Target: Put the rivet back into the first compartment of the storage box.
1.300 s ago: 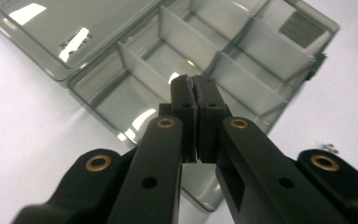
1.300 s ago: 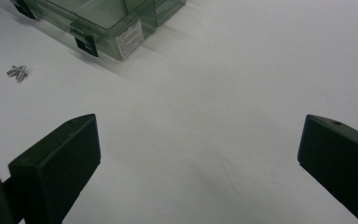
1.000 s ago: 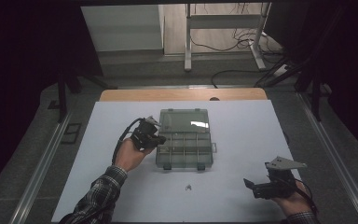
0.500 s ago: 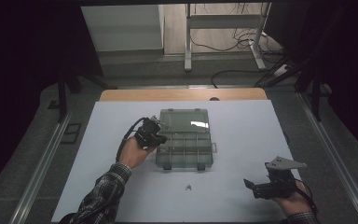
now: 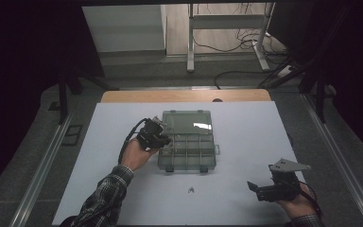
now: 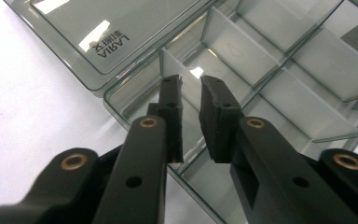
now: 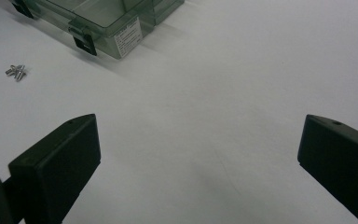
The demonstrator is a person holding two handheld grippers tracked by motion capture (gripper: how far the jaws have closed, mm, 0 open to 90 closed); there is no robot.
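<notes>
Hovering gripper: the left gripper (image 6: 191,100) hangs over the near-left compartment of the open plastic box (image 5: 187,142); its jaws have just been opening and stand a narrow gap apart, nothing visible between them.
Box position: middle of the white table (image 5: 246,123), lid (image 6: 116,32) folded flat at the far side, lettering on it upside down in the left gripper view.
Compartments: floors partly covered by the jaws, contents hard to make out.
Resting gripper: the right gripper (image 5: 264,189) sits at the near right, well apart from the box, jaws spread wide and empty.
Small parts: tiny screws (image 7: 16,71) lie near the box's front edge, too small to count.
</notes>
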